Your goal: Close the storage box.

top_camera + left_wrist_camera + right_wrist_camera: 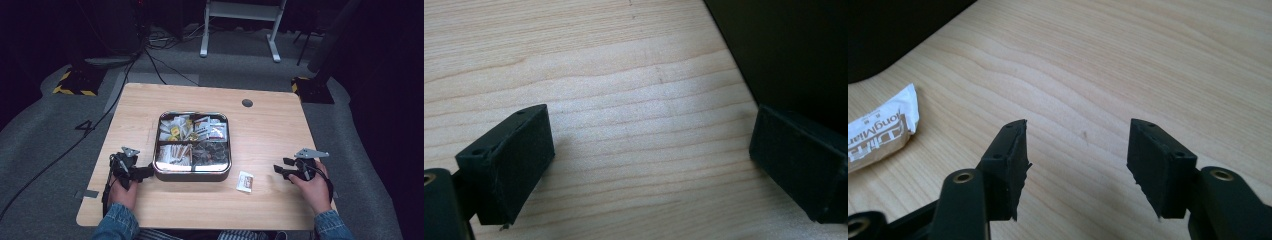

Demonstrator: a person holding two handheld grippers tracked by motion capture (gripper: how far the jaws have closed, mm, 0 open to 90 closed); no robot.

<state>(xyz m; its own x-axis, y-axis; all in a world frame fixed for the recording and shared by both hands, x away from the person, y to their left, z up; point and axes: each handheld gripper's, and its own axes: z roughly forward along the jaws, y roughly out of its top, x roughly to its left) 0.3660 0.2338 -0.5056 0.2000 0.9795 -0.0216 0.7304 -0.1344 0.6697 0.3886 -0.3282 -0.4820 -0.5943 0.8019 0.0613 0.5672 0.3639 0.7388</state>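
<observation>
A square metal tray (193,175) with rounded corners stands in the middle of the wooden table, its compartments full of small sachets and packets. A single white sachet (245,181) lies on the table just off the tray's near right corner. In the right gripper view the sachet (878,132) shows at the left with brown print. My left gripper (146,172) rests beside the tray's near left corner, pointing at it. In its own view the left gripper (649,120) is wide open over bare wood. My right gripper (281,169) points left toward the sachet. Seen from its camera, the right gripper (1078,127) is open with nothing between its jaws.
The tray's dark wall (794,55) stands close by the left gripper's right jaw. A round cable hole (247,103) sits at the back right of the table. Bare wood lies between the sachet and the right gripper. Cables and a white frame are on the floor beyond.
</observation>
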